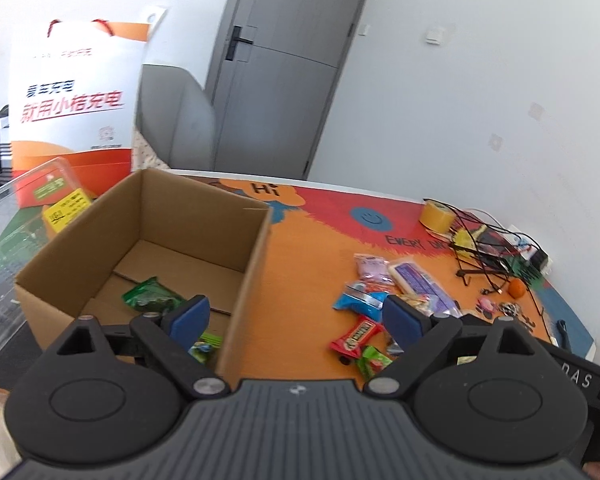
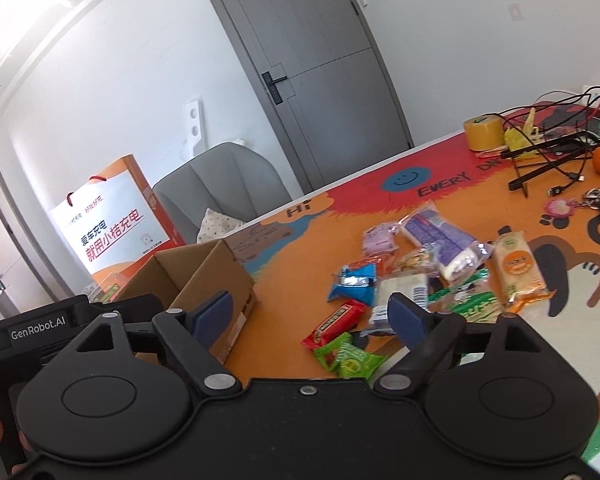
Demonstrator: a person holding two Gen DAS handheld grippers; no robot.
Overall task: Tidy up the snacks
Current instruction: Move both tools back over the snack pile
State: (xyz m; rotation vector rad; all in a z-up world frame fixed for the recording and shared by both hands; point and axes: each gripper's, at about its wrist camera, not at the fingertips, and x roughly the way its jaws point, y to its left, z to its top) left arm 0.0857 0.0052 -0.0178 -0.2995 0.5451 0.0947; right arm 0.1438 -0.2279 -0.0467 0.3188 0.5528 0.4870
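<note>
My left gripper (image 1: 296, 320) hangs over the near right corner of the cardboard box (image 1: 204, 216), fingers spread wide with nothing between them. My right gripper (image 2: 312, 312) is also wide and empty, aimed down at the loose snacks on the worktop (image 2: 284, 292).

The box sits to the left, open-topped, plain brown corrugated card, with a crinkled green packet (image 1: 152, 298) already lying on its floor. The rest of the snacks are heaped to its right. Closest to my right fingers are the red bar (image 2: 334, 324), slim and glossy, its long axis running from near left to far right, and the green wrappers (image 2: 350, 358) just nearer than it. Beyond lie a blue foil packet (image 2: 354, 282), a purple sleeve (image 2: 440, 240) and a pale orange-labelled pack (image 2: 518, 270), all slick film.

I judge the right hand nearer the red bar; closing across its short width looks best.
</note>
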